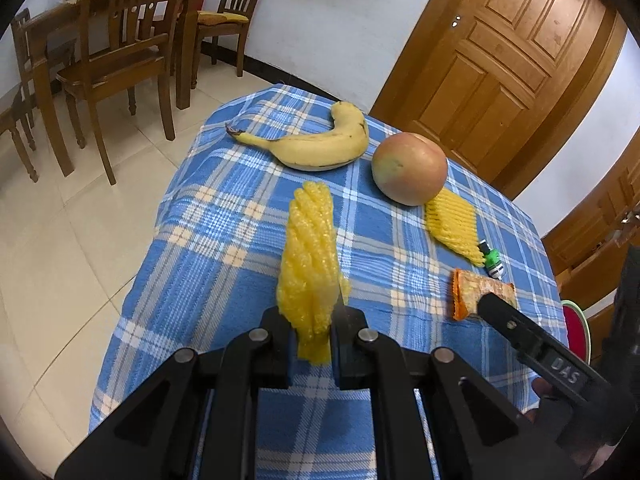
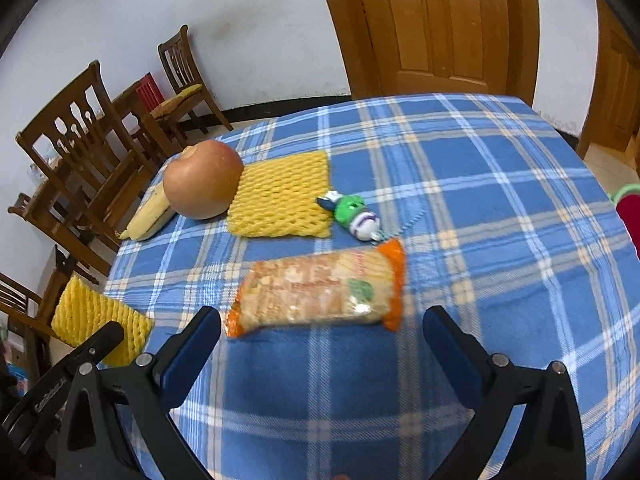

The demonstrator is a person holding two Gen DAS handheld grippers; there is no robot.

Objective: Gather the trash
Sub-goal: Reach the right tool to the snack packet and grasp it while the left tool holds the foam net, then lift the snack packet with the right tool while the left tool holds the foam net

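In the left wrist view the left tool is clenched on a yellow foam net, which stands up from between its pads and hides a strip of the checked cloth of the worktop behind it. The right tool shows there only as one black finger at the right edge, and this finger covers the near corner of the orange snack wrapper; the rest of that tool is cut off. The small green wrapper is partly hidden behind the second foam net, and what is printed on it is too small to read. In the right wrist view the right tool is released, its jaws wide apart, with the snack wrapper lying flat on the worktop just beyond the fingertips, a little blurred. This view shows the second foam net whole, touching the apple, while the banana is mostly hidden behind the apple; in the left view the banana lies fully visible at the far side. The held net appears at the left edge, beyond the worktop's border. The right half of the worktop is bare cloth. Wooden chairs stand on the floor to the far left, well apart from the worktop.
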